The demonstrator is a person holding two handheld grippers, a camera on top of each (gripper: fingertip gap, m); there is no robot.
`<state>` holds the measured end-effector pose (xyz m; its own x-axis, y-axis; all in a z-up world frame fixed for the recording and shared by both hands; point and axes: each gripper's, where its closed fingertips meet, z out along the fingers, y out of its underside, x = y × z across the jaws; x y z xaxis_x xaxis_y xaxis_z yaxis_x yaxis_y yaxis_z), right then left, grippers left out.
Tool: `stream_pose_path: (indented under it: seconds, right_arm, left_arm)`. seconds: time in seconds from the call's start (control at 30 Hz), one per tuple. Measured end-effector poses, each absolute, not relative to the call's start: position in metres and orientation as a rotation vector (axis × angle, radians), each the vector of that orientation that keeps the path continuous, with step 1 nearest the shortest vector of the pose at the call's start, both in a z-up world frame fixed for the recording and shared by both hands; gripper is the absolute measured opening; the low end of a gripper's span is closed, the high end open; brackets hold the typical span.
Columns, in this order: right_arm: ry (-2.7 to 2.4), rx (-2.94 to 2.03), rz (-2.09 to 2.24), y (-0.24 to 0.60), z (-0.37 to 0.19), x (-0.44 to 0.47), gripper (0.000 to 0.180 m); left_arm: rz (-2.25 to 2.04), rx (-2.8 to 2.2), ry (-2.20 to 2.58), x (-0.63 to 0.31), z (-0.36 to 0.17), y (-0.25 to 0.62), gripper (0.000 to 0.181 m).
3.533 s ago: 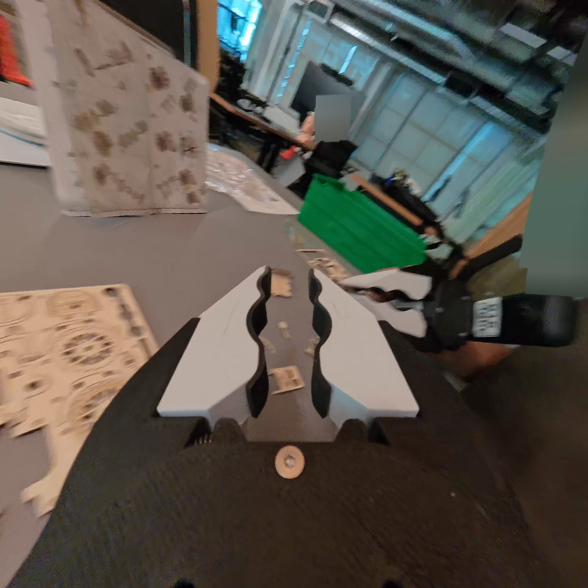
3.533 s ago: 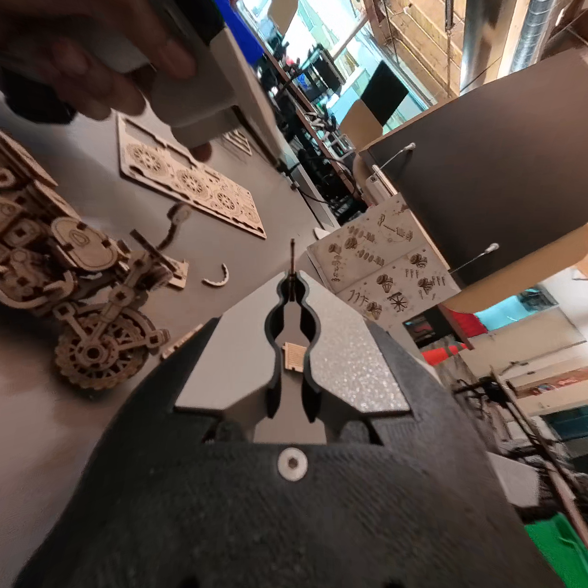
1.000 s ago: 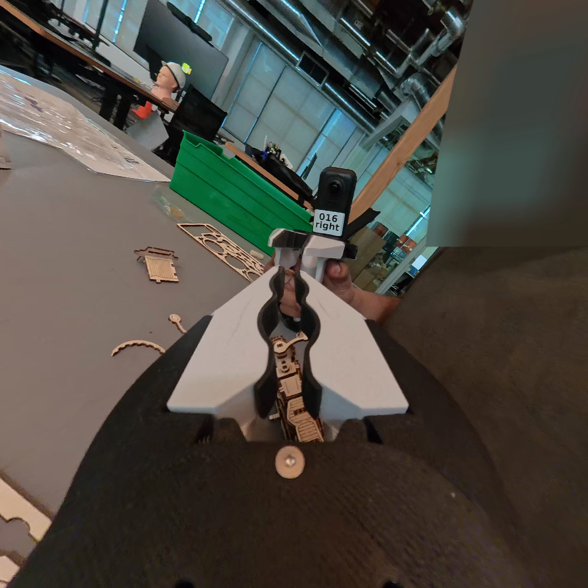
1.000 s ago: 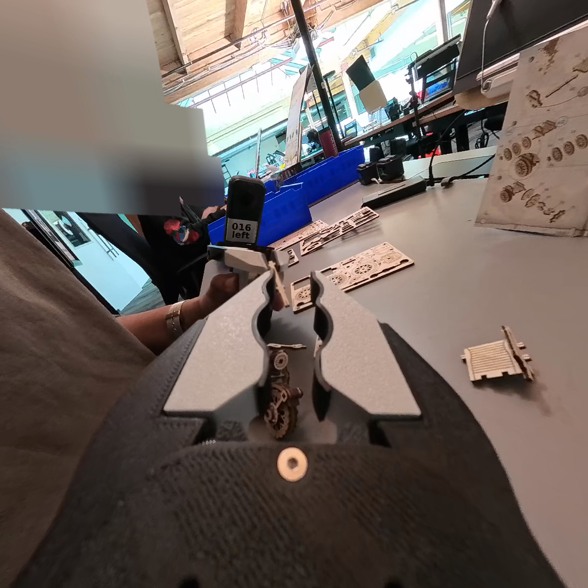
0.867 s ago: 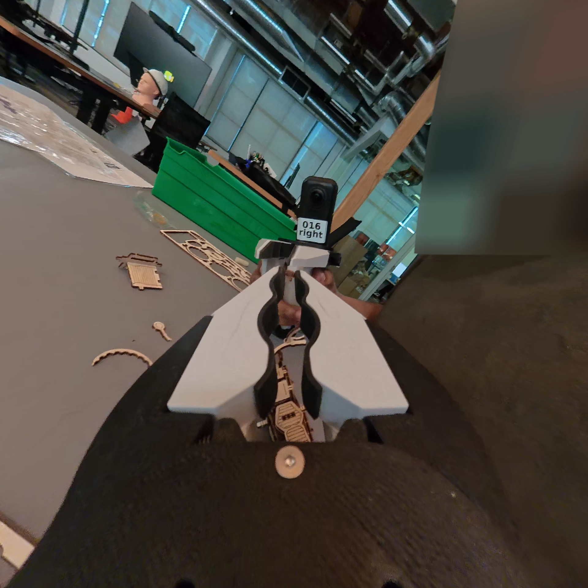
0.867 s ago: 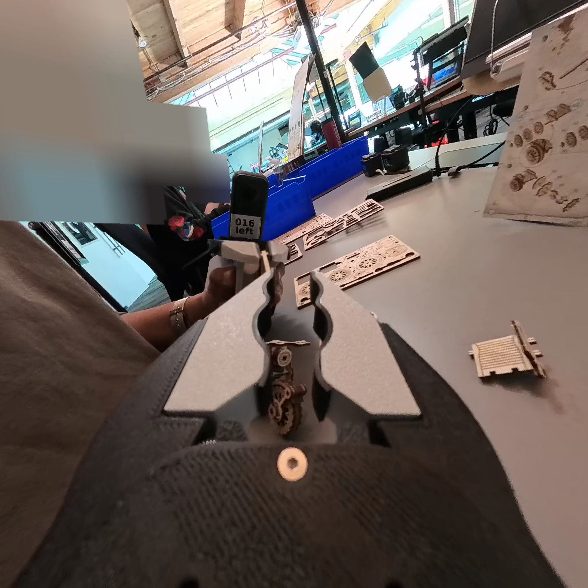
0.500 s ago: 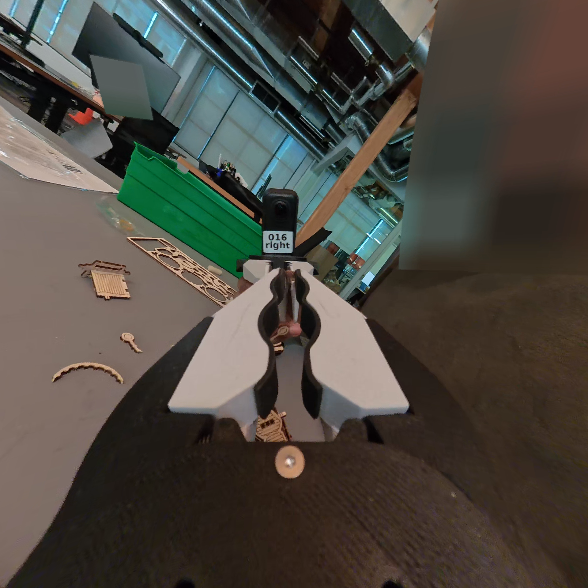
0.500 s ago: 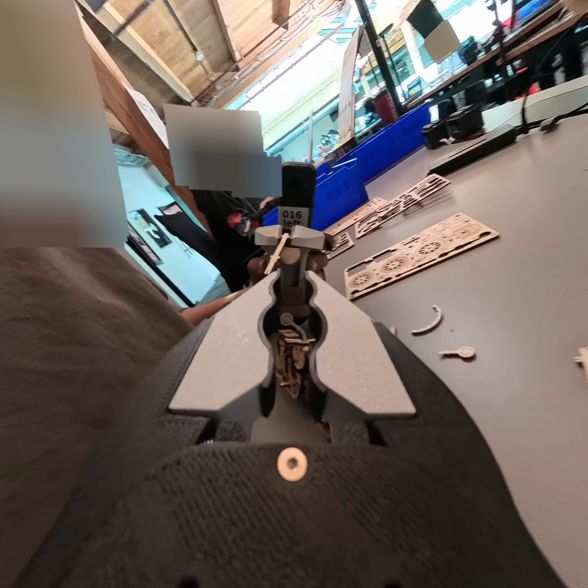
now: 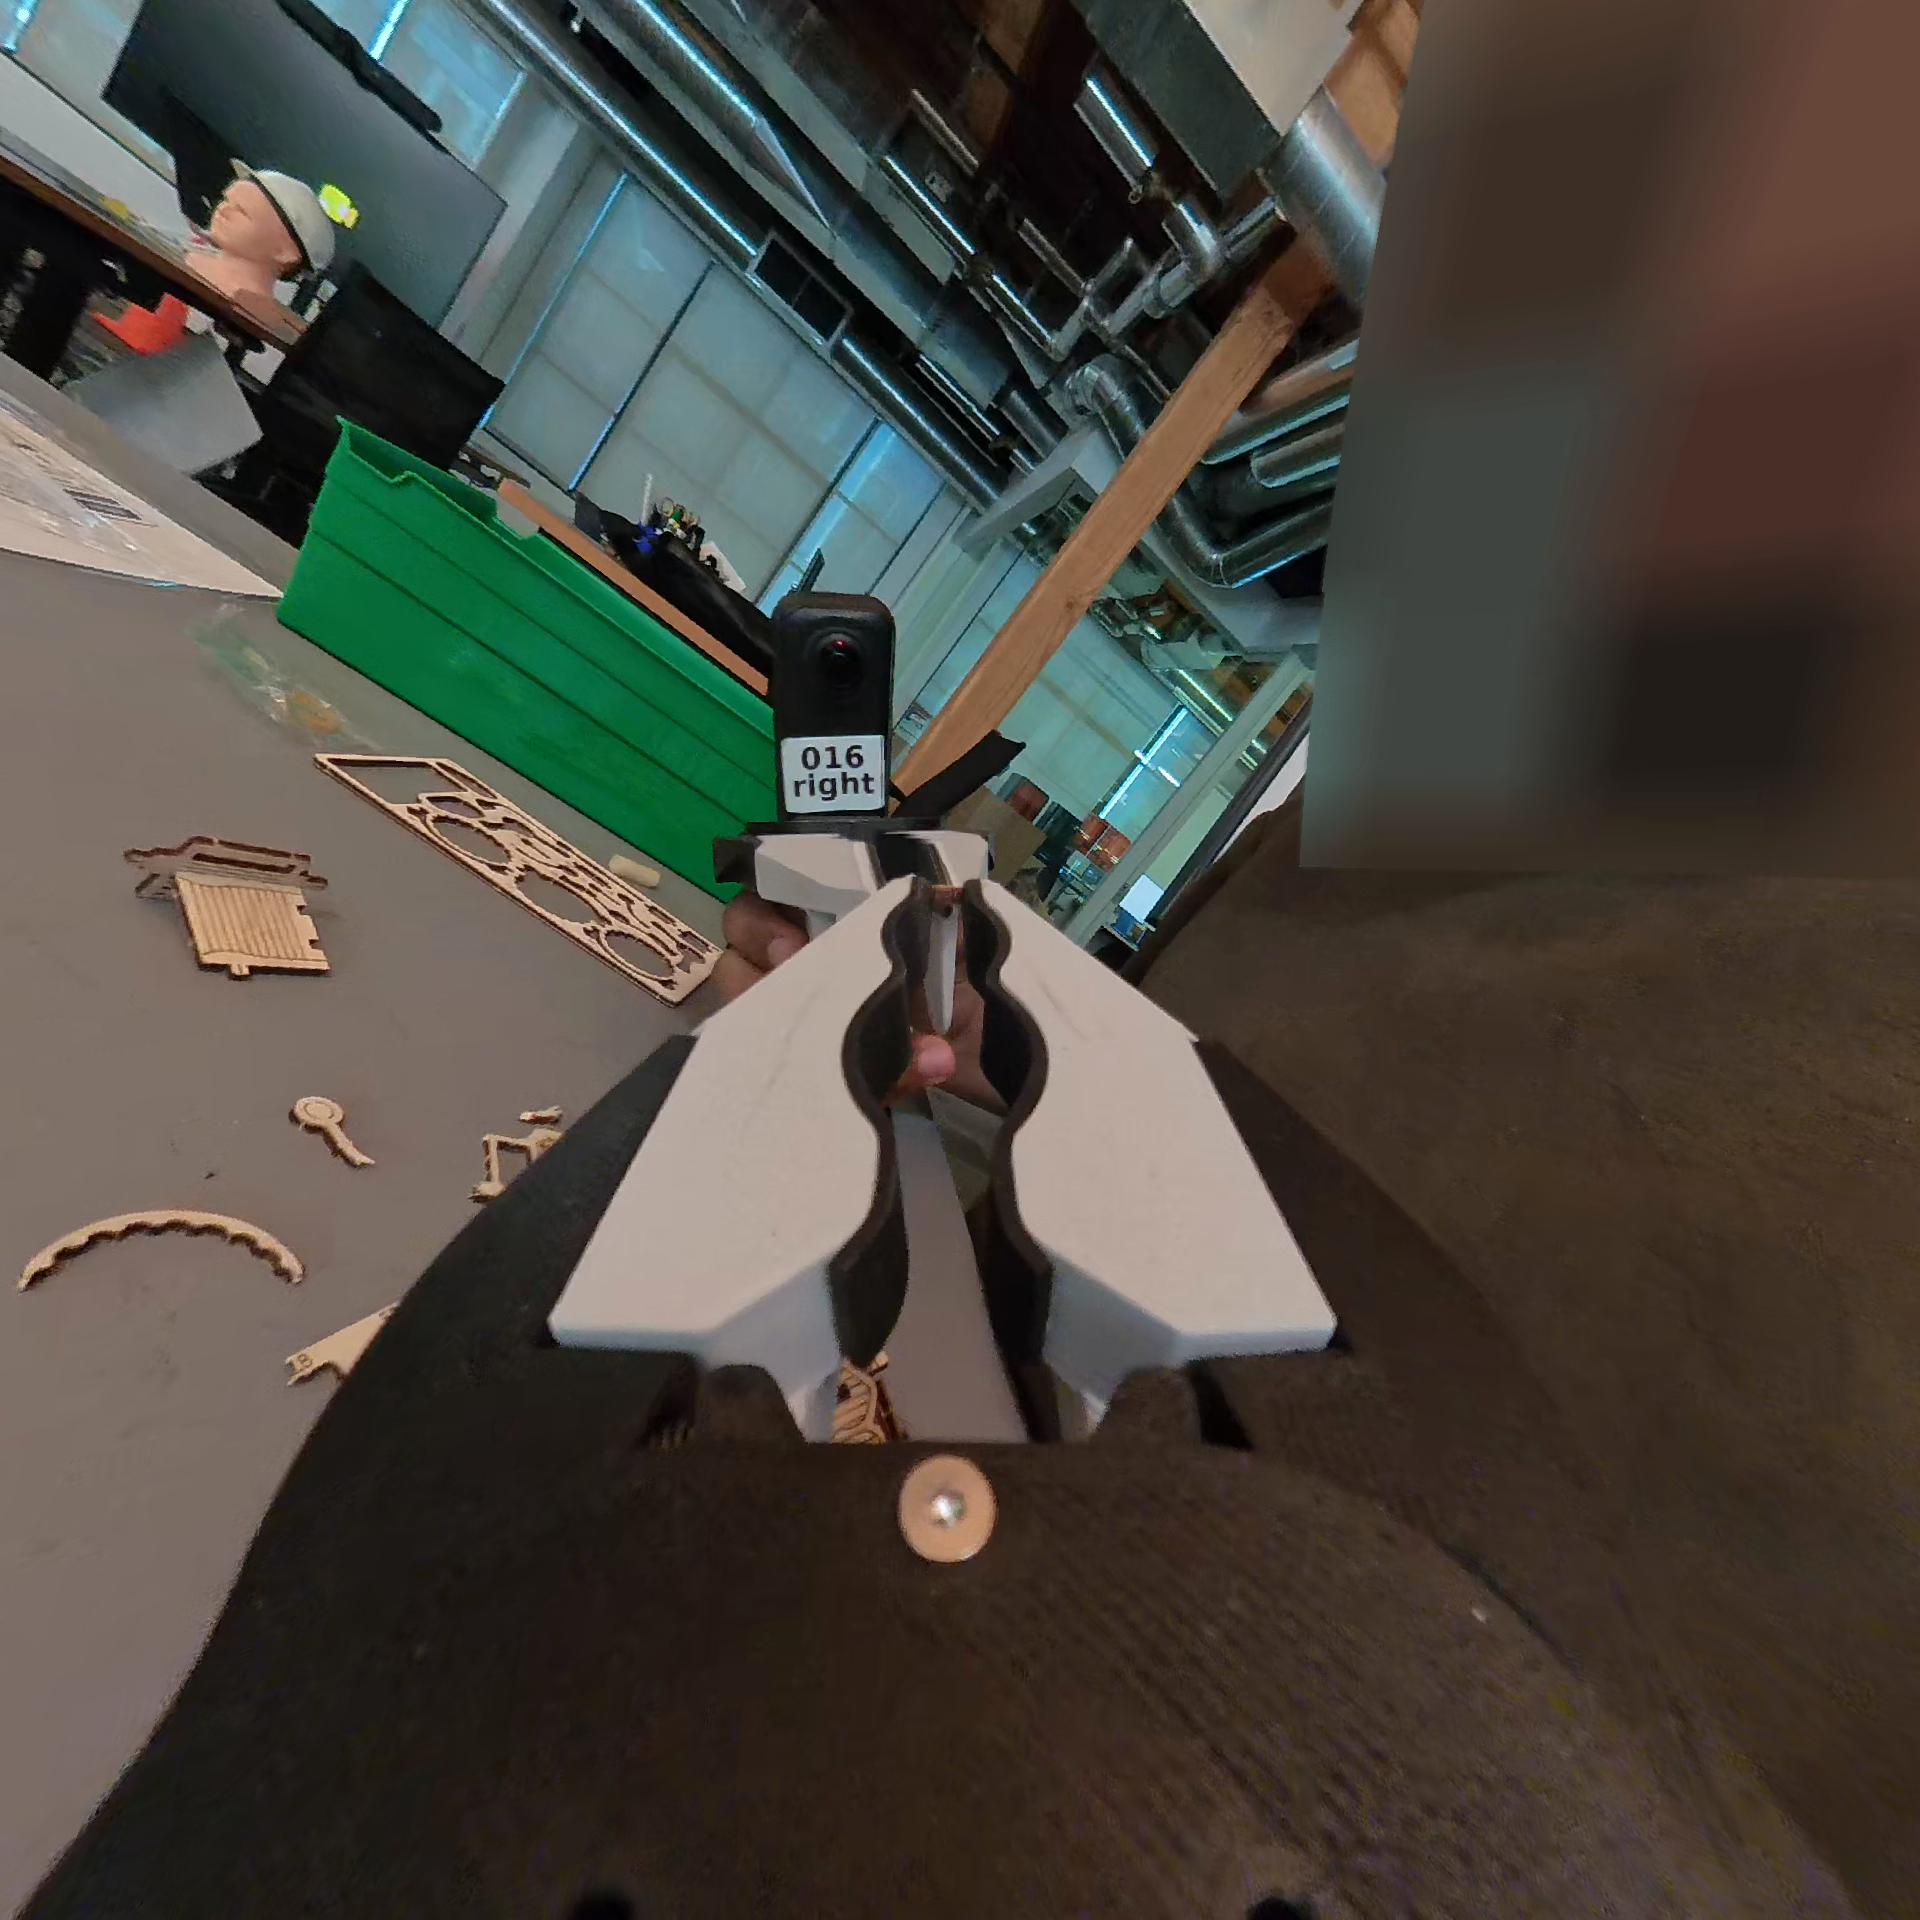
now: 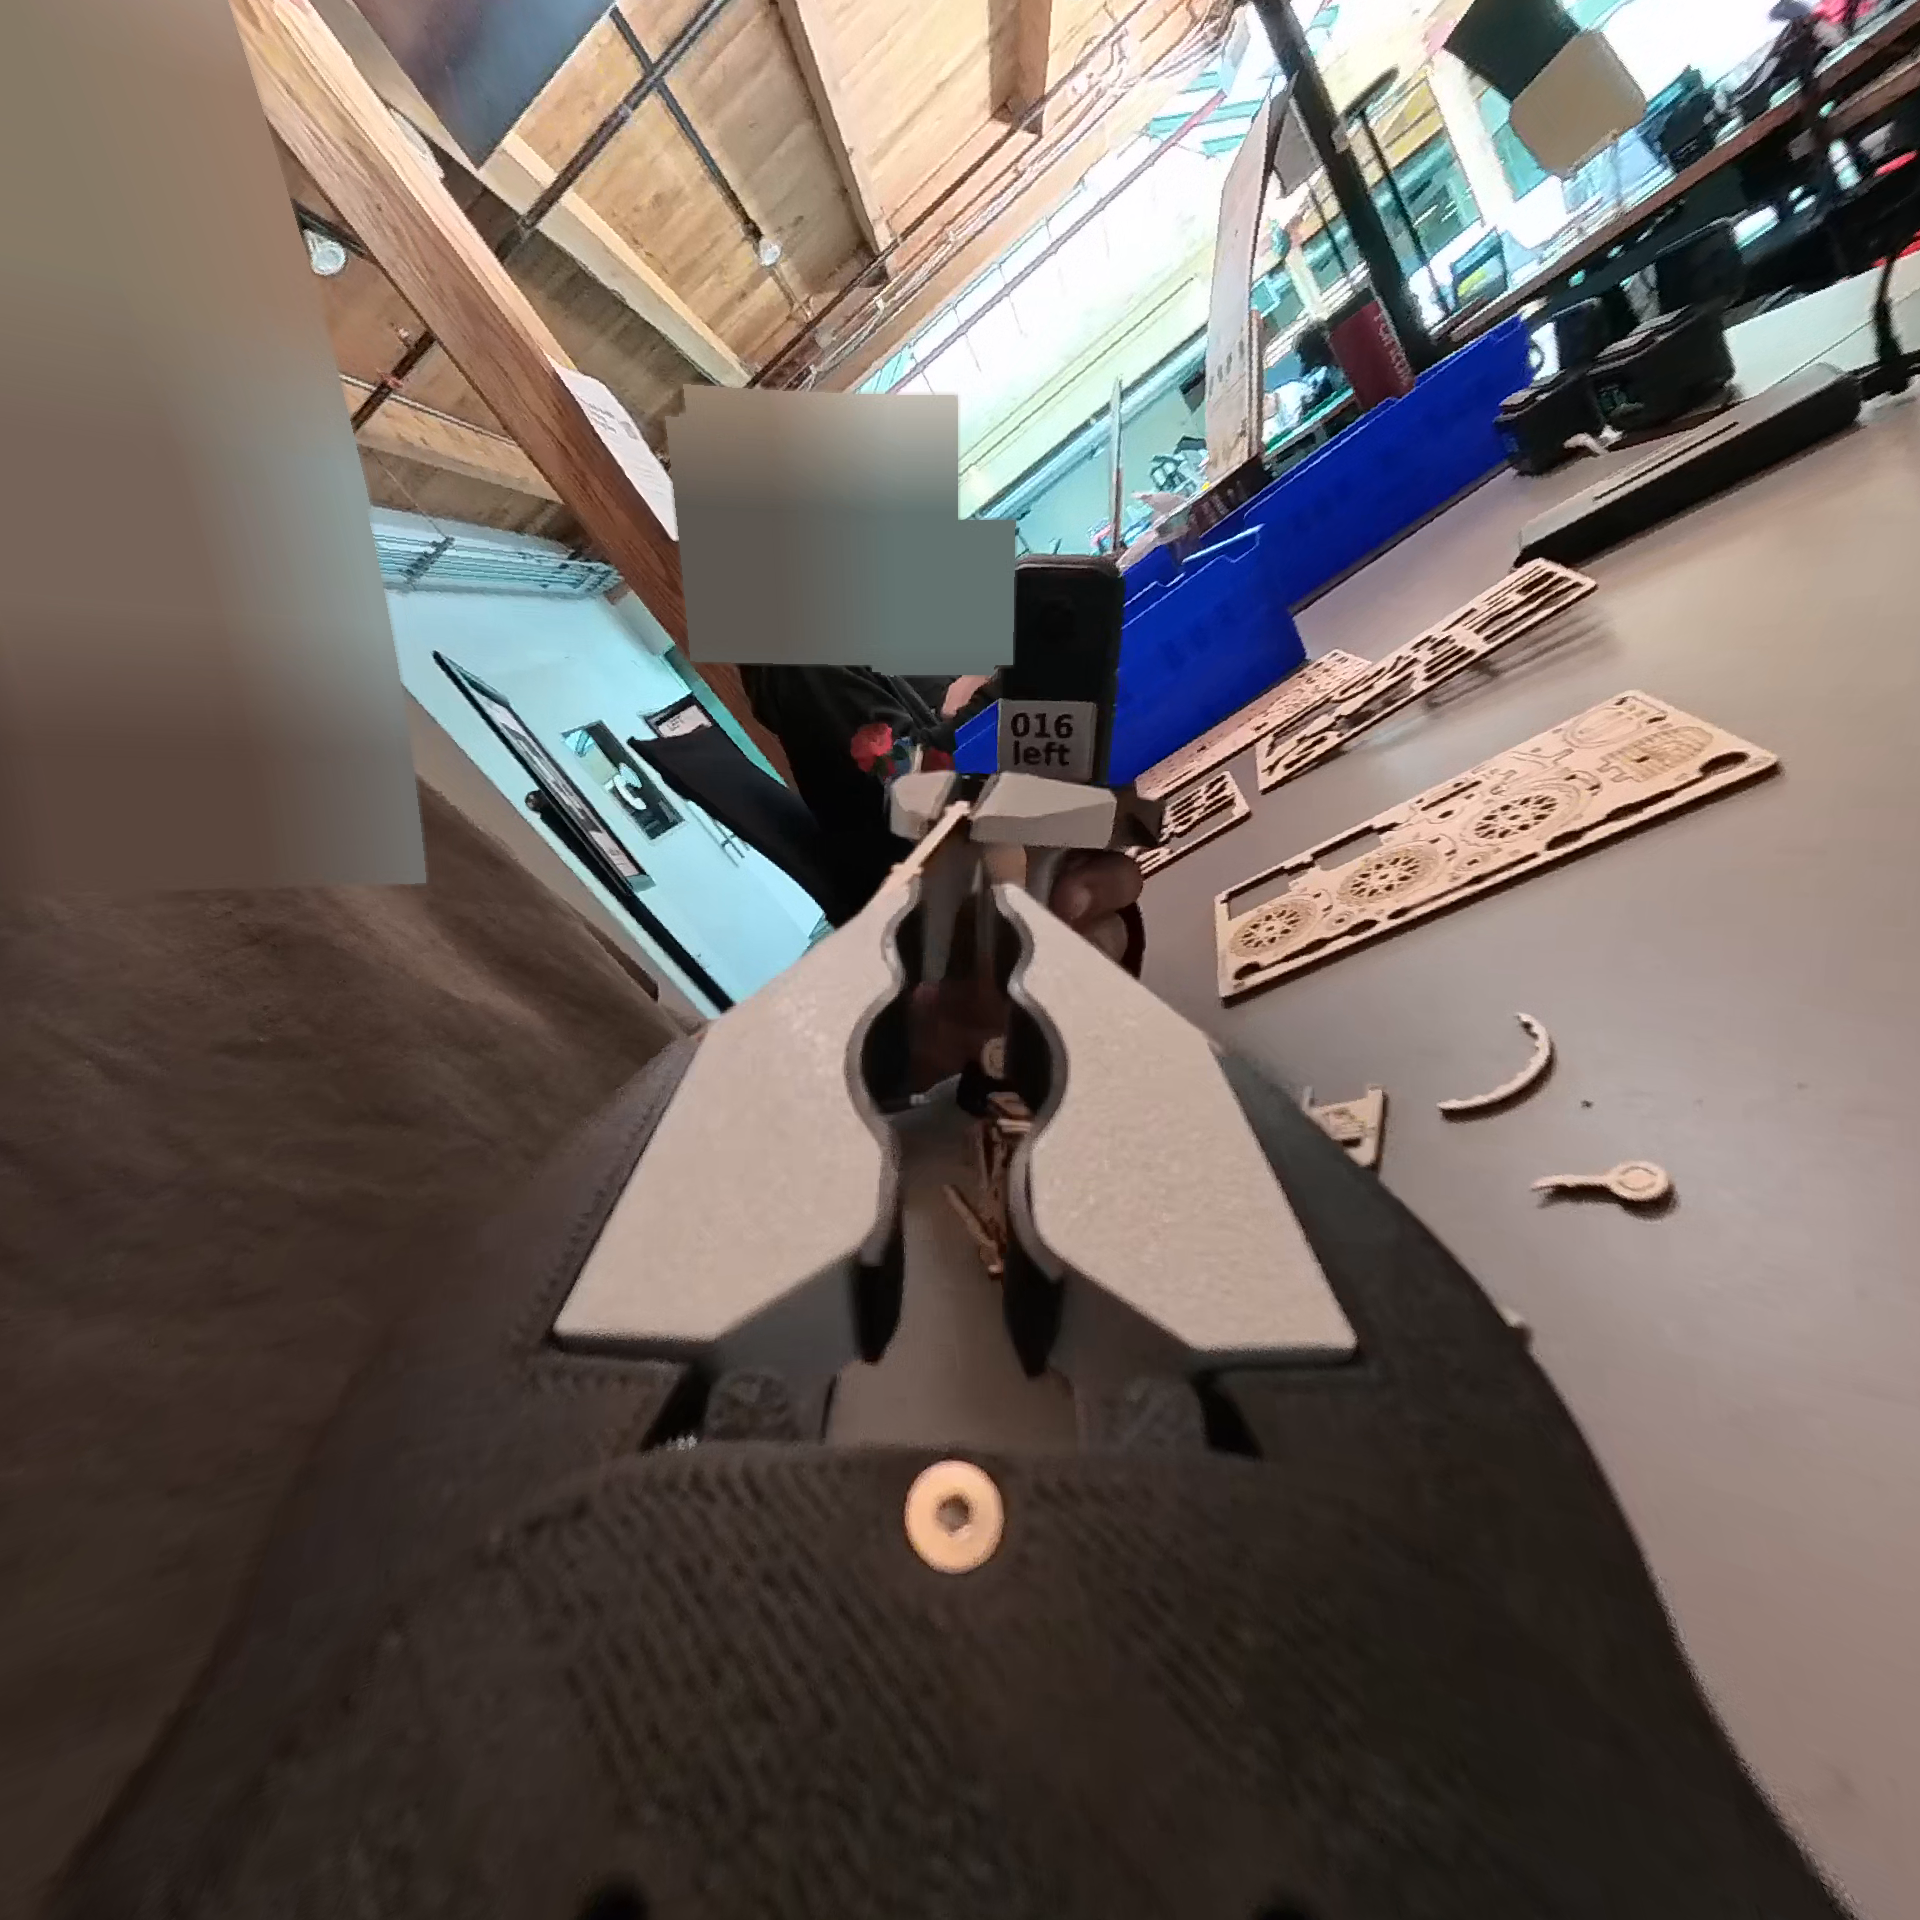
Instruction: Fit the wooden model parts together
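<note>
Fingers (image 9: 748,1174) of the left gripper (image 9: 940,902) are drawn almost shut, leaving a narrow slit at the tips. Seen from the right wrist view, they pinch a thin wooden strip (image 10: 938,834) that sticks out at a slant. The right gripper (image 10: 956,906) faces it head-on, tip to tip and very close. Its fingers are also nearly closed, but I cannot tell whether they pinch anything.

The partly built wooden model (image 10: 992,1174) sits low between and beneath the two grippers, only a sliver of it showing through the finger gaps. It appears to rest on the grey bench (image 9: 156,1039), not in either grip.

Loose parts lie to the side: a curved toothed piece (image 9: 156,1236), a small round-headed piece (image 9: 327,1122), a slatted panel (image 9: 255,920) and cut sheets (image 10: 1496,831).

The step looks like mating the strip with its partner. To do it well, line the strip up squarely with its slot before pushing (thin laser-cut wood snaps easily). Grip close to the joint and press straight along the strip, without twisting.
</note>
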<state>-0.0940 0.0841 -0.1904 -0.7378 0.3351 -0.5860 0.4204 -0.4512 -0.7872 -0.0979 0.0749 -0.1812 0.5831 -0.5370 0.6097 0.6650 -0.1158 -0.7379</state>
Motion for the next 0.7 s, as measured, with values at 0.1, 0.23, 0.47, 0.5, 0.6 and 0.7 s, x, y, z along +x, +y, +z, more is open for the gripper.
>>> stream_pose_path:
  seconds: [0.1, 0.23, 0.47, 0.5, 0.6, 0.7]
  right_arm:
    - [1.612, 1.073, -2.353, 0.077, -0.191, -0.09, 0.009]
    - [1.513, 1.038, -2.331, 0.076, -0.186, -0.087, 0.008]
    - [1.398, 0.924, -2.285, 0.072, -0.175, -0.076, 0.012]
    - [1.396, 0.92, -2.274, 0.071, -0.175, -0.075, 0.012]
    - [1.349, 0.893, -2.26, 0.071, -0.172, -0.072, 0.012]
    - [1.287, 0.869, -2.278, 0.075, -0.166, -0.071, 0.018]
  left_arm:
    - [-1.051, -1.334, -0.1, -0.093, -0.179, 0.074, 0.003]
    - [-1.066, -1.331, -0.084, -0.09, -0.177, 0.072, 0.004]
    - [-1.127, -1.291, -0.032, -0.083, -0.169, 0.066, 0.004]
    - [-1.127, -1.293, -0.027, -0.082, -0.169, 0.065, 0.004]
    - [-1.143, -1.283, -0.021, -0.081, -0.167, 0.064, 0.004]
    - [-1.154, -1.248, -0.049, -0.087, -0.164, 0.063, 0.003]
